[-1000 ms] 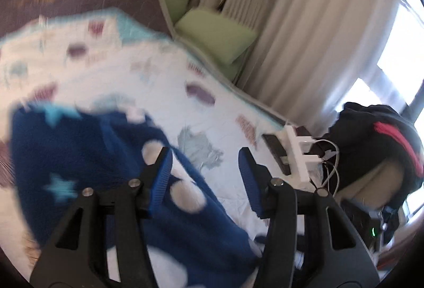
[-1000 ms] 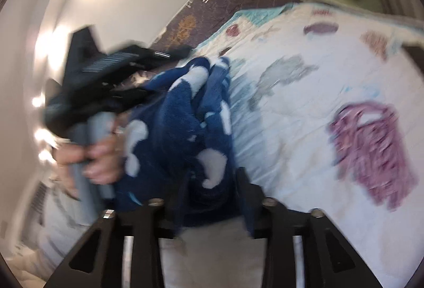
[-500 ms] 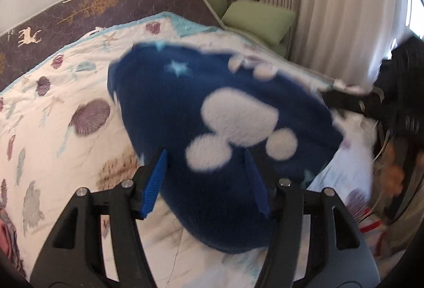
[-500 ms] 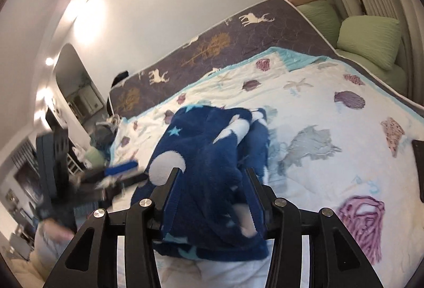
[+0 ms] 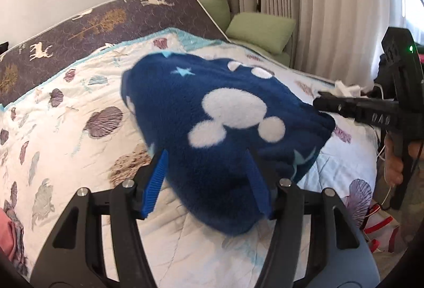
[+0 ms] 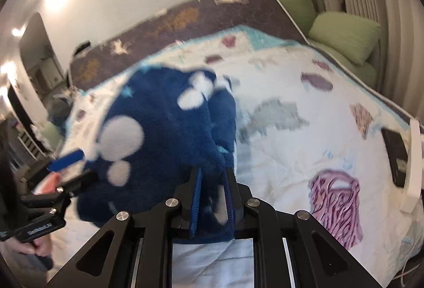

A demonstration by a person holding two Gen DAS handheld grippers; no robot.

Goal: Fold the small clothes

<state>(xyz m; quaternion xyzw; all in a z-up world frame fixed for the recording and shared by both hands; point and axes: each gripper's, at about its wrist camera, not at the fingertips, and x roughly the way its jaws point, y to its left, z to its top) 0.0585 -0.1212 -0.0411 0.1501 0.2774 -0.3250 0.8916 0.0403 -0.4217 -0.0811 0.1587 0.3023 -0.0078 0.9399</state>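
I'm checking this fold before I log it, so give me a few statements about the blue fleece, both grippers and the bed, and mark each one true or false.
1. The right gripper is shut on the blue fleece garment. True.
2. The left gripper is clamped tight with its fingers touching. False: its jaws stand wide apart with the fleece bulging between them.
3. The garment is plain blue with no pattern. False: it carries white mouse-head shapes and pale stars.
4. Green pillows lie beside the bed near the curtains. True.
5. The fleece lies folded flat on the quilt. False: it is bunched and held by its edges.
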